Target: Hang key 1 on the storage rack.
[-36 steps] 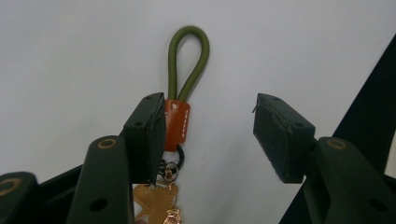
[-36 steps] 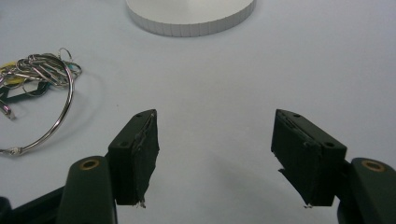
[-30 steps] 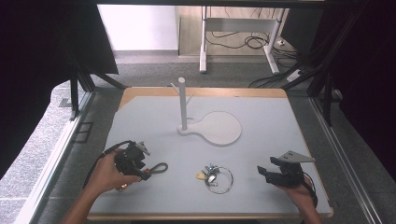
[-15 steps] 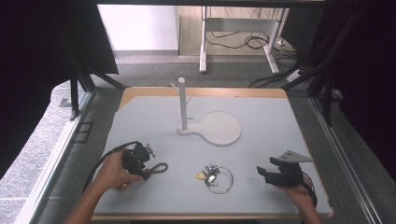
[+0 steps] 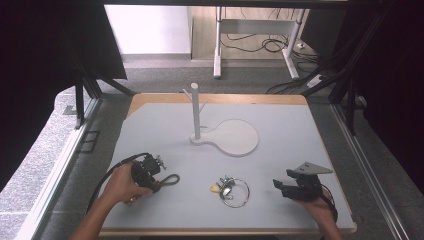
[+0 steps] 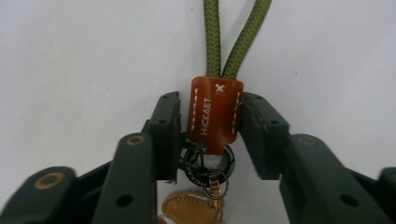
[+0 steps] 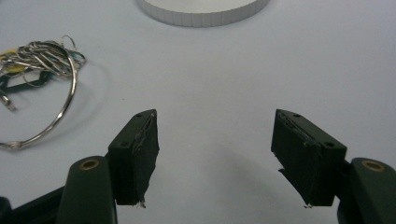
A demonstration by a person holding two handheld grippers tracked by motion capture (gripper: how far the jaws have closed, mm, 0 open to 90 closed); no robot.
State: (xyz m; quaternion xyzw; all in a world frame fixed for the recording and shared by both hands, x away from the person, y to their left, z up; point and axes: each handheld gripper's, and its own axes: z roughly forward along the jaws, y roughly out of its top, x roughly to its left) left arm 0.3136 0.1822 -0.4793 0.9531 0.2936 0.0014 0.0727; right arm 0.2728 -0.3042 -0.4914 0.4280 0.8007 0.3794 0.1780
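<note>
Two key bunches: left gripper (image 6: 212, 123) pinching one's leather tab (image 6: 215, 112), right gripper (image 7: 224, 154) spread beside the other (image 7: 39, 70).

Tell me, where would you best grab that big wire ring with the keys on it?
Probably the bare arc of the ring, away from the bunched keys. It lies flat on the table, so come from above with one finger inside the loop and one outside. The right gripper is open and nearest; the thin wire may slip.
</note>
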